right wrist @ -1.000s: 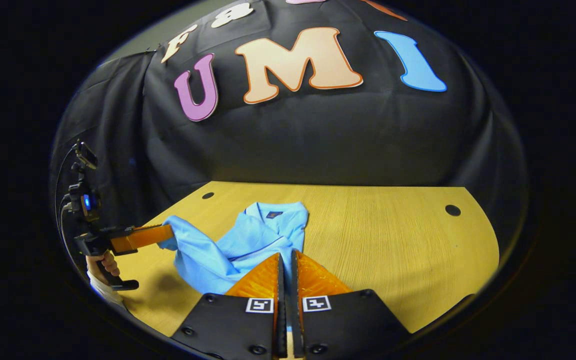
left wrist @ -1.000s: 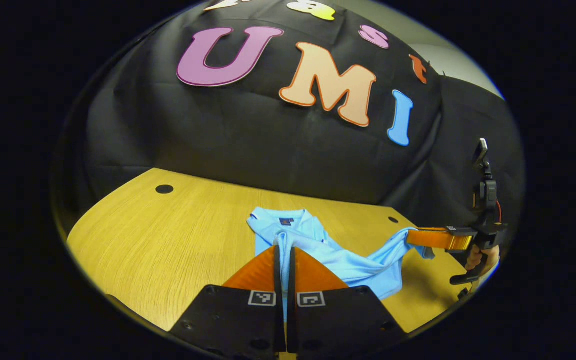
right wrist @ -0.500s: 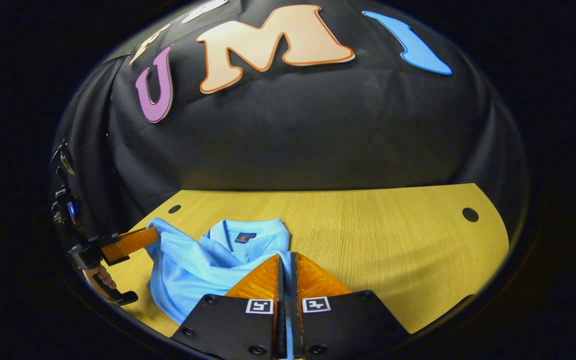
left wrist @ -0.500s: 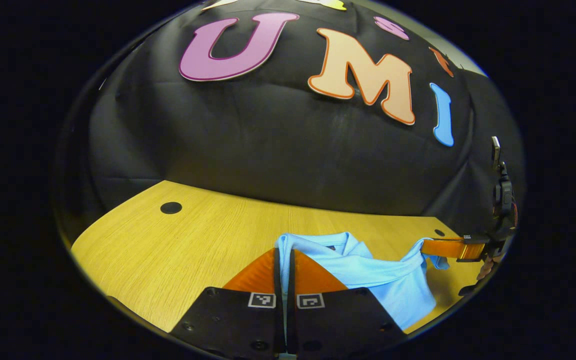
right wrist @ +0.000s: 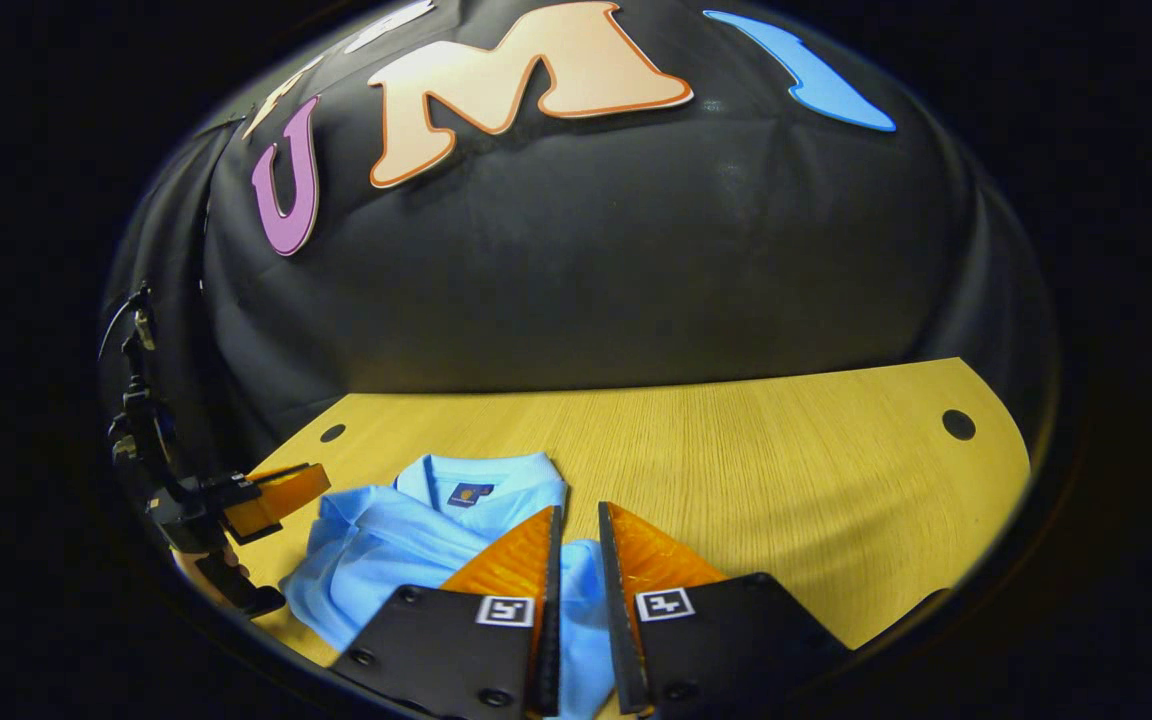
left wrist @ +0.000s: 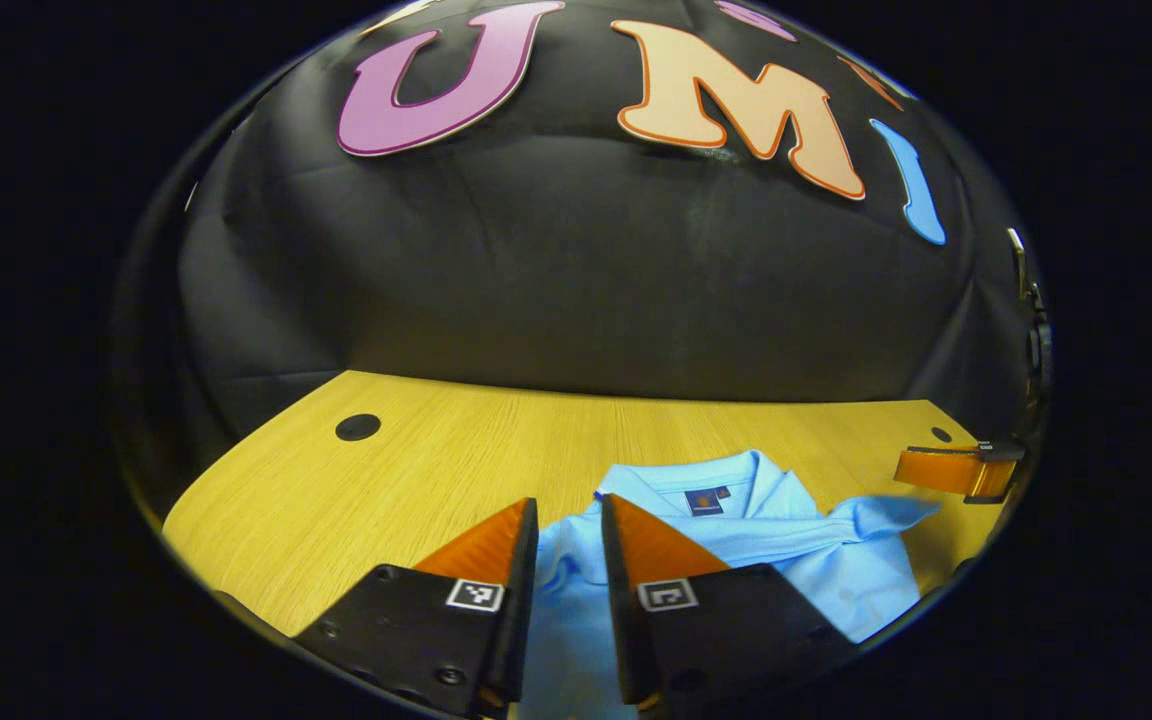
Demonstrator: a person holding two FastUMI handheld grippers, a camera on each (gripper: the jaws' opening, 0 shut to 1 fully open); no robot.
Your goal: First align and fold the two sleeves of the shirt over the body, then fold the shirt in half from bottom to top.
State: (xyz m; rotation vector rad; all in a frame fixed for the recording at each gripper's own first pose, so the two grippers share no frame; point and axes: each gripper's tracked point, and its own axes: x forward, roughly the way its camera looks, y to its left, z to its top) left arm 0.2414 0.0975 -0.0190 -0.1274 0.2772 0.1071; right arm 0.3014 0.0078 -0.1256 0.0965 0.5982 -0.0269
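Observation:
A light blue polo shirt (left wrist: pixel 786 545) lies folded on the wooden table (left wrist: pixel 416 470), its collar and neck label on the far side. My left gripper (left wrist: pixel 569 500) hovers open over the shirt's near left part, with cloth showing in the gap but not pinched. My right gripper (right wrist: pixel 579 507) is open too, over the shirt's (right wrist: pixel 386 545) right edge. The right gripper (left wrist: pixel 951 470) appears at the far right in the left gripper view, just clear of the raised cloth corner. The left gripper (right wrist: pixel 281 490) appears at the left in the right gripper view, held by a hand.
The table has round cable holes at its back corners (left wrist: pixel 357 427) (right wrist: pixel 958 424). Bare wood stretches right of the shirt (right wrist: pixel 786 470) in the right gripper view and left of it in the left gripper view. The black booth wall stands close behind the table.
Both grippers carried the shirt's lower edge forward to the collar, then opened and let the cloth go. The shirt now rests folded on the table.

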